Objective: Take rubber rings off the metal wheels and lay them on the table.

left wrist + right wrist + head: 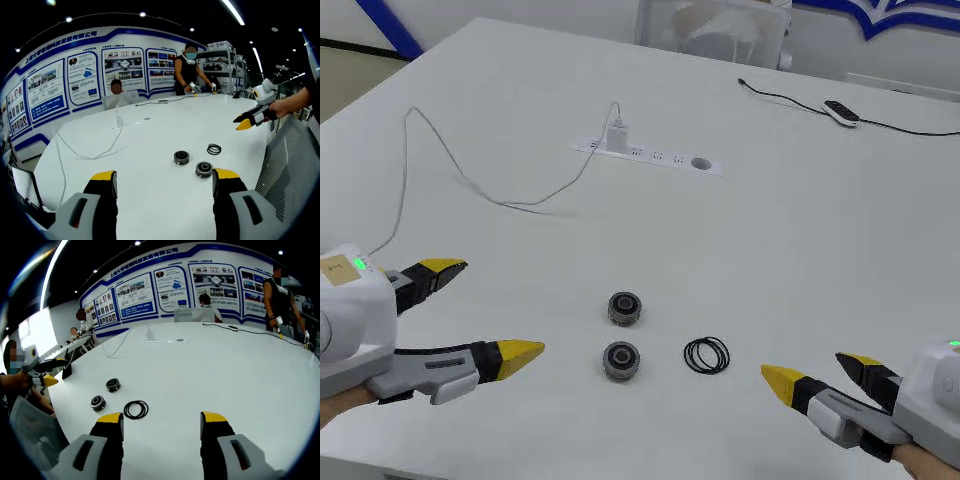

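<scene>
My left gripper point(480, 308) has its jaws spread wide and holds nothing. It hangs above the table point(800, 230) at the near left, tips pointing toward the work. My right gripper point(820, 372) is likewise released and empty, low at the near right and aimed left. Neither touches anything.

Between them sit the far wheel point(625, 308) and the near wheel point(621, 360), just beside each other but apart. Just right of the near wheel a small pile of rings point(706, 355) lies flat on the table, on my right gripper's side. Both wheels look dark round the rim, so rubber may remain on them, though I cannot tell for sure. Far off lie a power strip point(645, 155) and its cable point(450, 155), well apart from the work.

I read this as the gap between rings: some are off and laid down, and another grasp is due. Next I would pin one wheel with one gripper and pinch the rubber at its rim with the other. The jaws would need narrowing a good deal first, since a ring is thin.
</scene>
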A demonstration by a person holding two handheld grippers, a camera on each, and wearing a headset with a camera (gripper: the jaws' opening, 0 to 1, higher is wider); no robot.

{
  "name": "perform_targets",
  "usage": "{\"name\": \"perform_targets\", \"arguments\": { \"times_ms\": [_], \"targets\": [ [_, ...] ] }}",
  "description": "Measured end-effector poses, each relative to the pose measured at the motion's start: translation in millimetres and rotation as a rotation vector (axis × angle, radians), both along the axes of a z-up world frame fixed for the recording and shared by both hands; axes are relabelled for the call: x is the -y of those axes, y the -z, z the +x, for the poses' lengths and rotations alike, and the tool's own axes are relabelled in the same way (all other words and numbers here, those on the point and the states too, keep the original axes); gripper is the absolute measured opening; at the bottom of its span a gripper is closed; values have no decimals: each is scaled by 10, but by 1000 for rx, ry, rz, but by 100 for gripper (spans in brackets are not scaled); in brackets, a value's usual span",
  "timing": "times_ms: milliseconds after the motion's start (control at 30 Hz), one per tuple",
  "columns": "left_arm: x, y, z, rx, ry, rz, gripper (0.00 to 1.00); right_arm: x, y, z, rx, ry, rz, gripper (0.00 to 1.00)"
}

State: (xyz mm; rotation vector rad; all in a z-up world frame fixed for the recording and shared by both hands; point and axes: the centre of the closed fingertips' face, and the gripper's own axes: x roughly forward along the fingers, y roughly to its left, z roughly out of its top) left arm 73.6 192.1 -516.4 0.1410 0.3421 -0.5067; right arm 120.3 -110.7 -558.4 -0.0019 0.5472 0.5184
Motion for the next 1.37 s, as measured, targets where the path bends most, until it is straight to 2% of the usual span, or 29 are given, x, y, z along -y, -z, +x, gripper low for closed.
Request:
{"name": "perform_targets", "arguments": {
  "times_ms": [233, 333, 467, 667, 1000, 1367],
  "targets": [
    [14, -22, 71, 24, 0, -14, 80, -6, 13, 46, 14, 18, 4, 66],
    [26, -39, 112, 39, -5, -27, 80, 0, -23, 93, 35, 34, 16, 66],
    [68, -20, 137, 39, 1, -37, 80, -14, -87, 136, 53, 38, 31, 67],
    [143, 10, 140, 36, 19, -42, 80, -37, -102, 149, 52, 3, 13, 67],
    [146, 223, 95, -20, 23, -41, 79, -66, 68, 73, 3, -18, 1, 67],
    [109, 327, 80, -49, 4, -49, 78, -54, 145, 55, -22, -20, -4, 66]
  ]
}}
